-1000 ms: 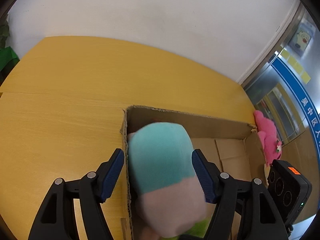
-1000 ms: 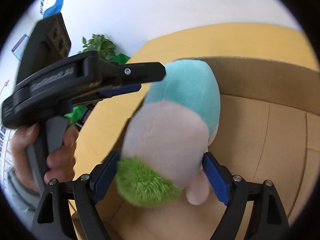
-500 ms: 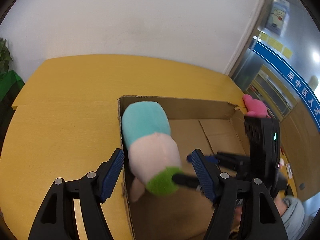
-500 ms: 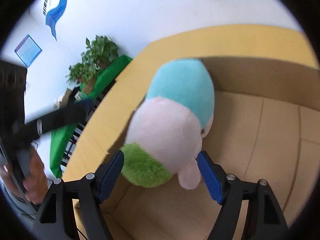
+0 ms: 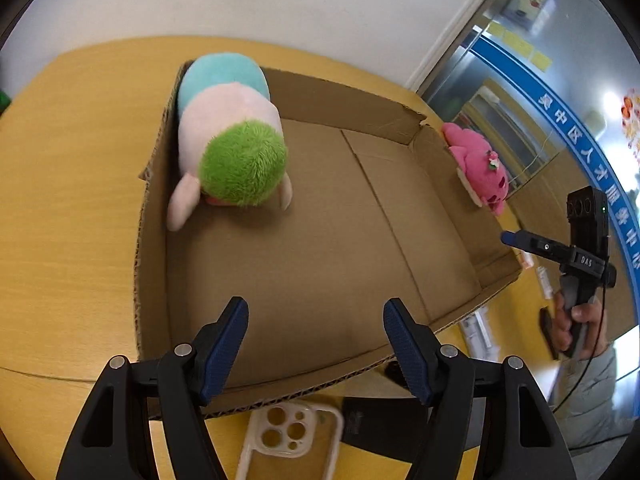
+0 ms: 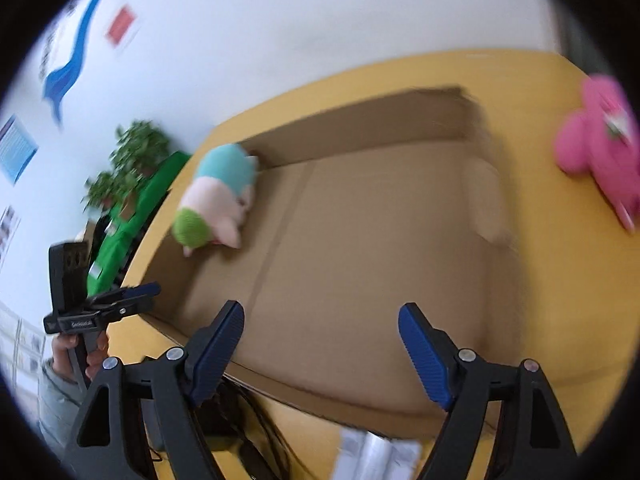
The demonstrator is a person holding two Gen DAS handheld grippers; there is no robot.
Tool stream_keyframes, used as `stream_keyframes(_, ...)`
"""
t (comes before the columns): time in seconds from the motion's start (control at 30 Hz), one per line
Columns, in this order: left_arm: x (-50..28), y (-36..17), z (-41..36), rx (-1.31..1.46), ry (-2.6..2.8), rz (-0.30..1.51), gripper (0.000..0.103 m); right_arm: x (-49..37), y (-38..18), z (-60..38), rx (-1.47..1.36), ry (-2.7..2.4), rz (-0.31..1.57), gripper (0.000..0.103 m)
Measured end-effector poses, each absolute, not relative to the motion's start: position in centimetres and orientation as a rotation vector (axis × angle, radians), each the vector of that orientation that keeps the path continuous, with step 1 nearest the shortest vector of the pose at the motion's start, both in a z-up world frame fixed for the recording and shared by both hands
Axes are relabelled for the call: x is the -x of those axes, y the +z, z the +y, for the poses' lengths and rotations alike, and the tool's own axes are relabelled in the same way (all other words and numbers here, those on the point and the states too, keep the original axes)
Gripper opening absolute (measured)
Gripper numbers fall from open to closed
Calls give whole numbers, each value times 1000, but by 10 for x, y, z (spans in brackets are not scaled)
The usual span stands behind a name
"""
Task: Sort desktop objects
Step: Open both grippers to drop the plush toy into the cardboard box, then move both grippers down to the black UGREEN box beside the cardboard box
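The teal, pale pink and green stuffed toy (image 5: 230, 136) lies in the far left corner of the shallow open cardboard box (image 5: 320, 240) on the yellow wooden surface (image 5: 68, 184), well ahead of the left gripper (image 5: 316, 344), whose blue-padded fingers (image 5: 224, 344) stand spread and empty; the right gripper (image 6: 320, 352) is opening with nothing between its fingers, a bright pink plush toy (image 6: 600, 152) far ahead to their right, outside the box
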State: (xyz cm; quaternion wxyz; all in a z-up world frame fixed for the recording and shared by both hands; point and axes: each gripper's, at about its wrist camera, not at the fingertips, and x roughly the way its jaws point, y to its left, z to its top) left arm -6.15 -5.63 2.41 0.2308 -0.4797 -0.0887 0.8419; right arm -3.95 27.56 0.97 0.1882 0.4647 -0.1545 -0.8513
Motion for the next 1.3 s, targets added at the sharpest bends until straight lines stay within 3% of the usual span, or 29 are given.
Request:
stream_keyframes(0.17, 47, 15, -49, 1340, 2380, -140, 73, 29, -14, 293, -1362, -2408, -507, 78)
stream_keyframes(0.47, 19, 15, -56, 1306, 2389, -165, 73, -16, -11, 300, -1318, -2469, -390, 73)
stream_keyframes(0.67, 1, 38, -60, 1178, 2466, -265, 75, -55, 27, 291, -1188, -2615, -162, 75)
stream_keyframes(0.7, -4, 47, -59, 1124, 2489, -267, 75, -60, 36, 287, -1154, -2626, -145, 79)
stream_keyframes(0.77, -18, 66, -56, 1001, 2556, -246, 80, -72, 55, 278, -1069, -2648, -118, 82)
stream_keyframes(0.83, -26, 78, -54, 938, 2611, -225, 94, -78, 66, 269, -1028, -2643, -95, 84)
stream_keyframes(0.93, -41, 87, -56, 857, 2633, -242, 95, -78, 69, 246, -1032, -2623, -13, 84)
stream_keyframes(1.0, -47, 89, -56, 817, 2624, -248, 94, -83, 66, 234, -970, -2642, 21, 78)
stream_keyframes(1.07, -48, 88, -52, 830, 2632, -220, 56, -85, 65, 225, -924, -2691, 47, 51)
stream_keyframes(1.1, -46, 85, -48, 874, 2614, -195, 11, -84, 64, 222, -941, -2687, 53, 15)
stream_keyframes(1.13, -45, 82, -46, 906, 2592, -192, 2, -82, 62, 220, -965, -2673, 47, 4)
stream_keyframes(1.2, -45, 77, -42, 920, 2567, -210, 3, -79, 59, 217, -986, -2653, 7, 5)
stream_keyframes(1.27, -45, 76, -40, 918, 2610, -198, 14, -78, 56, 215, -1009, -2631, -4, 18)
stream_keyframes(1.3, -45, 75, -41, 917, 2633, -200, 40, -78, 55, 215, -1025, -2615, -7, 47)
